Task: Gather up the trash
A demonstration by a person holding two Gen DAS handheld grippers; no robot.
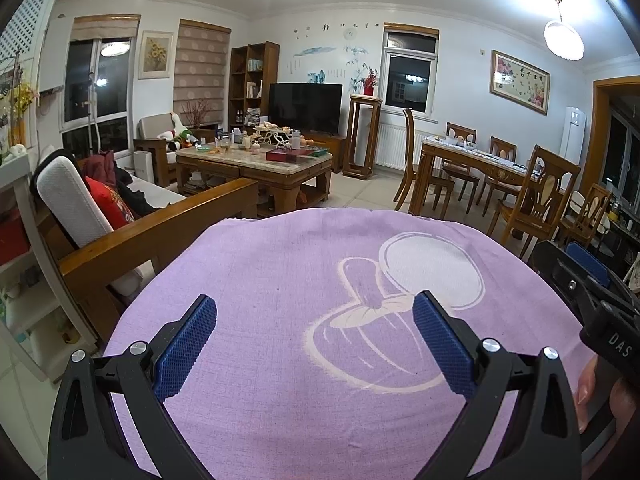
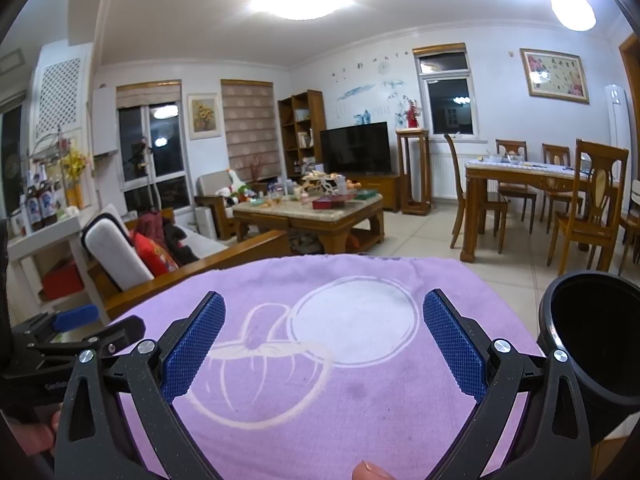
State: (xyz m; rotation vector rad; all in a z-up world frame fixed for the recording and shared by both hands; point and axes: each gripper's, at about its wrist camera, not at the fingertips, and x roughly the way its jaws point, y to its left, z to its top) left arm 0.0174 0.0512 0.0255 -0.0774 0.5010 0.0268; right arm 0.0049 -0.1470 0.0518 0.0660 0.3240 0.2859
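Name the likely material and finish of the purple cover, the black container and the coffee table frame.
Purple cover: woven cloth, matte; a fine weave grid shows, with a faded printed pattern.
Black container: probably plastic, smooth with a slight sheen on its rim.
Coffee table frame: varnished wood, brown and glossy; its pale top looks like stone.

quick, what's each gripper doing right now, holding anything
Left gripper: open, holding nothing, above the purple cloth.
Right gripper: open, holding nothing, above the same cloth.
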